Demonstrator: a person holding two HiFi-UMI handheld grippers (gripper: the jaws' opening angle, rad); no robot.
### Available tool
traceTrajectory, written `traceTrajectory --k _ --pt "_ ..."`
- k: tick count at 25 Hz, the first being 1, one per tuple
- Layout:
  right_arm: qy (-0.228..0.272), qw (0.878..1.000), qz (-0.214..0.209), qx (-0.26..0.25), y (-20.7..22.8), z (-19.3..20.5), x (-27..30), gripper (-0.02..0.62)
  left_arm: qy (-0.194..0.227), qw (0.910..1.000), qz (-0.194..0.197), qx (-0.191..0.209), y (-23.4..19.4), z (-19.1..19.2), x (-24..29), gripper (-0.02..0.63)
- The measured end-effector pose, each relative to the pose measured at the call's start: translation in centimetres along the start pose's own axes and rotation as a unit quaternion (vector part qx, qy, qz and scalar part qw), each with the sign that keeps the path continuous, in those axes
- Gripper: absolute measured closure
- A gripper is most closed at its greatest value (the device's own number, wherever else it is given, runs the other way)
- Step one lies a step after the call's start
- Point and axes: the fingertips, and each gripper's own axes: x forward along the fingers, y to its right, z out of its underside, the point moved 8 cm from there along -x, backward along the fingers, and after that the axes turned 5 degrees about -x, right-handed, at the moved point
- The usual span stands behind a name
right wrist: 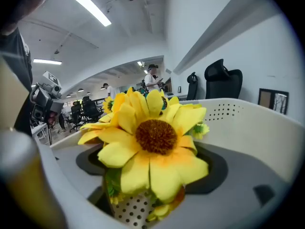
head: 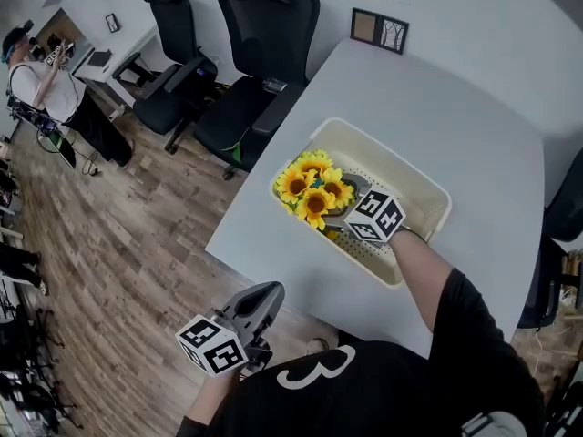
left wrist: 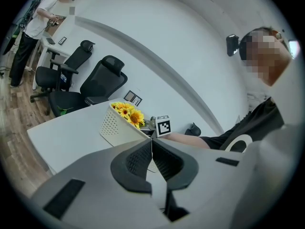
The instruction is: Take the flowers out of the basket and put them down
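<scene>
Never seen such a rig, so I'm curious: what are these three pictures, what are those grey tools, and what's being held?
A person holds a two-jaw gripper in each hand. The head view looks down from their head; the other two ride on the grippers. On the white table sits a cream basket of sunflowers. The right gripper reaches into it, jaws either side of a sunflower; whether they pinch it is unclear. The left gripper hangs beside the table, shut and empty.
</scene>
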Motion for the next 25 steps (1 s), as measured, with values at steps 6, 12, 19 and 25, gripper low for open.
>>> traceTrajectory --k 6,12,19,25 --pt "0.024 0.999 -0.019 -0.024 -0.5 -0.1 -0.4 0.362 0.005 0.9999 -0.009 -0.005 -0.3 0.6 -0.6 0.592" --pt "0.016 0.999 -0.033 -0.027 -0.9 0.1 -0.4 0.463 0.008 0.9999 -0.012 -0.005 -0.4 1.0 -1.1 0.592" --pt "0.017 0.999 -0.039 -0.033 -1.0 0.1 -0.6 0.503 0.004 0.9997 -0.021 -0.011 0.0 1.7 -1.3 0.592" --pt "0.021 0.998 -0.039 -0.036 -0.7 -0.2 -1.0 0.511 0.003 0.9993 -0.032 -0.017 0.2 1.8 -1.8 0.592"
